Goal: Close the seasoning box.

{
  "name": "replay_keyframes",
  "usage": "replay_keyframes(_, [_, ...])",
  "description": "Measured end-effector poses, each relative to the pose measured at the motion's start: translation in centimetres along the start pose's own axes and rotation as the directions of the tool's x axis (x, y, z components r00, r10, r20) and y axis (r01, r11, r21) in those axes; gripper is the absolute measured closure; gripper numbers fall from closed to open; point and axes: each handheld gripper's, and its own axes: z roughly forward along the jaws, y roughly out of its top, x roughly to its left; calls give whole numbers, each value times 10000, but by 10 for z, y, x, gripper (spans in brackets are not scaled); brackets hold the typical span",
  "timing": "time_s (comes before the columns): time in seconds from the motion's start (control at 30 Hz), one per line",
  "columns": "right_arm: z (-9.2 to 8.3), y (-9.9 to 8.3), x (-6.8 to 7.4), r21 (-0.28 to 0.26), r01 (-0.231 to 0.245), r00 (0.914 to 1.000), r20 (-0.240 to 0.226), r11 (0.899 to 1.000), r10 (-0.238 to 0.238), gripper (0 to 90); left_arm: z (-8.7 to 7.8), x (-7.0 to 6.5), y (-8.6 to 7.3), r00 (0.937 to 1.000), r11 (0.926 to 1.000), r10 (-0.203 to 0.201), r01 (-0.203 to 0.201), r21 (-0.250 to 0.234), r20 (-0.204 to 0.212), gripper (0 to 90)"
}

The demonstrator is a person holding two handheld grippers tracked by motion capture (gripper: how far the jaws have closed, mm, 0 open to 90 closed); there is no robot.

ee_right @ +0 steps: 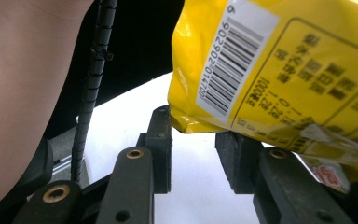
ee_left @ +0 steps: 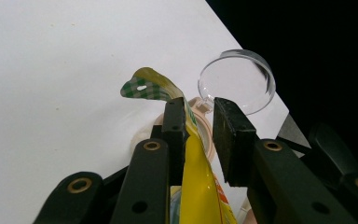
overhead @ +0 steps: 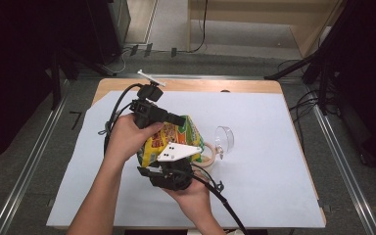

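I am holding a yellow snack bag (overhead: 169, 139) above a small beige cup (overhead: 206, 156) on the white sheet (overhead: 274, 161), with the cup's clear lid (overhead: 224, 139) standing open beside it. In my left gripper (ee_left: 200, 128) view the jaws are standing partly open: the top flap of the bag is lying against one pad, while the other pad is staying apart from it, so this is more a leaning than a real pinch. My right gripper (ee_right: 198, 149) is also standing apart with a gap between the jaws; the bottom corner of the bag, the one with the barcode, is hanging just over them, and I cannot tell if it is resting on one pad. The danger, I am thinking, is that the slippery foil is sliding out of such a loose hold (nothing is really clamping it), so the bag could be dropping onto the cup and tipping it. Also, if I am tilting the bag too quickly, its contents could be missing the narrow cup and spilling on the sheet.
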Motion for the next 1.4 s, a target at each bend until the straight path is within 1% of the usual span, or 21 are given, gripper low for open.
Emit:
replay_keyframes(0.13, [1, 0, 0, -86, -16, 10000, -4, 10000, 16, 687, -2, -4, 0, 9998, 9998, 147, -148, -109, -105, 758])
replay_keyframes(0.27, [0, 0, 0, -60, -12, 10000, 30, 10000, 12, 687, 0, -3, 1, 9997, 9998, 198, -199, -83, -127, 759])
replay_keyframes(0.33, [1, -1, -2, -35, -8, 10000, 50, 10000, 8, 686, 3, -3, 1, 9998, 9999, 140, -141, -44, -173, 759])
replay_keyframes(0.5, [0, -1, -4, 53, 64, 10000, 3, 10000, -64, 685, 4, -3, 1, 9996, 9998, 174, -176, -84, -219, 760])
replay_keyframes(1.07, [-1, -2, -5, 163, 191, 9998, -25, 9997, -191, 686, 5, -2, 1, 9998, 9999, 160, -161, -46, -135, 761])
replay_keyframes(1.4, [-2, -1, -4, 131, 205, 9998, -40, 9997, -205, 686, 5, -2, 1, 9999, 9999, 136, -137, -47, -107, 760])
